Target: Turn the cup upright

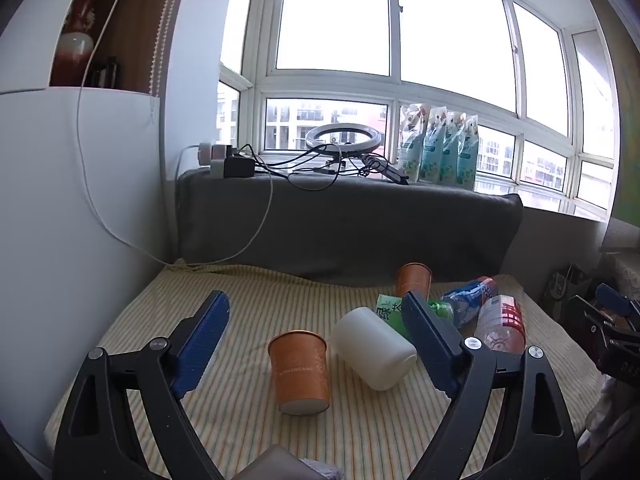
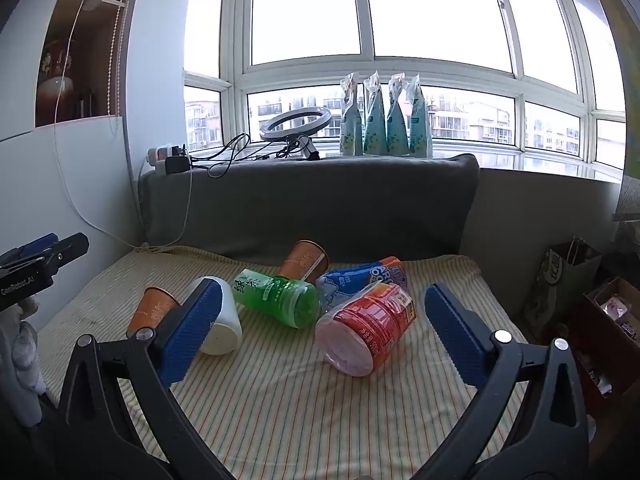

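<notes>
1. My left gripper [image 1: 316, 312] hovers over the striped cloth [image 1: 248, 304]; its jaws stand wide apart and hold nothing.
2. My right gripper [image 2: 324, 308] also has its jaws wide apart and empty. Its blue pads [image 2: 456, 328] frame the pile of bottles.
3. Task item: an orange paper cup [image 1: 300, 372] stands on the cloth between the left gripper's fingers. Its wider rim is at the top and the narrow white base is on the cloth, so it looks upright with a slight lean.
4. A white cup [image 1: 374, 348] lies on its side just to the right of the orange cup, very close to it. I cannot tell whether they touch.
5. A second orange cup [image 2: 302, 262] lies tilted at the back of the cloth, near the grey cushion [image 2: 312, 208].
6. Clutter on the right side: a green bottle [image 2: 280, 300], a blue-labelled bottle [image 2: 360, 276] and a red-labelled bottle [image 2: 364, 328] all lie on their sides, crowded together and touching. The green bottle sits just beside the white cup.
7. In the right wrist view, the left finger pad hides part of the white cup and the near orange cup.
8. Background: a ring light [image 2: 296, 124], a tangle of cables and four refill pouches [image 2: 384, 120] on the window ledge.
</notes>
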The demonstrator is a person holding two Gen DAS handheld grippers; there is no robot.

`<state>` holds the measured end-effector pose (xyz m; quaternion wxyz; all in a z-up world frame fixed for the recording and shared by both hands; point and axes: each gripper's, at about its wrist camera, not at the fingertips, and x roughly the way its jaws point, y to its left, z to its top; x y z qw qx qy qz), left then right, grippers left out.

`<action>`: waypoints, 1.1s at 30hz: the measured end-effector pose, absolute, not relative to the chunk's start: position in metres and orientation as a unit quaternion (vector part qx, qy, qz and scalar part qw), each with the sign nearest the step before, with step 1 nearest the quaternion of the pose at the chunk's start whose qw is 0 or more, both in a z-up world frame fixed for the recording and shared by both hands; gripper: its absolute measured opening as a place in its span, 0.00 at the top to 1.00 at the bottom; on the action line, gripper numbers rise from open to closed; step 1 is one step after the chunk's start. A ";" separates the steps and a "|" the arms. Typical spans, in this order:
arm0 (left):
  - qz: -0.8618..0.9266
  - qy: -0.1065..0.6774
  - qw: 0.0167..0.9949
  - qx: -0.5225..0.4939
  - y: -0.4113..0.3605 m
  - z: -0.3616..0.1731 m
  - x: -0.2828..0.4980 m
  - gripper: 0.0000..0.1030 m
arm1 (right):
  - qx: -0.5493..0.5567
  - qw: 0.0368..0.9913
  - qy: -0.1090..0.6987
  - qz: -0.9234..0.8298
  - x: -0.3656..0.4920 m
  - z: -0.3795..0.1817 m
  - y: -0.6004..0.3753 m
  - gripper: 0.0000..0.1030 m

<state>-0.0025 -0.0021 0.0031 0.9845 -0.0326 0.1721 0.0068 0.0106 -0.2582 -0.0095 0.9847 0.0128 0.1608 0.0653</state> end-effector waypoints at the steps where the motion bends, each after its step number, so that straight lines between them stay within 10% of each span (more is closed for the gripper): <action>1: 0.006 0.172 0.985 -0.033 -0.002 0.003 -0.002 0.15 | 0.011 0.985 0.160 0.063 0.010 -0.009 -0.258 0.00; 33: 0.001 0.173 0.984 -0.037 -0.001 -0.001 -0.002 0.15 | -0.001 0.987 0.158 0.004 0.012 -0.008 -0.260 0.00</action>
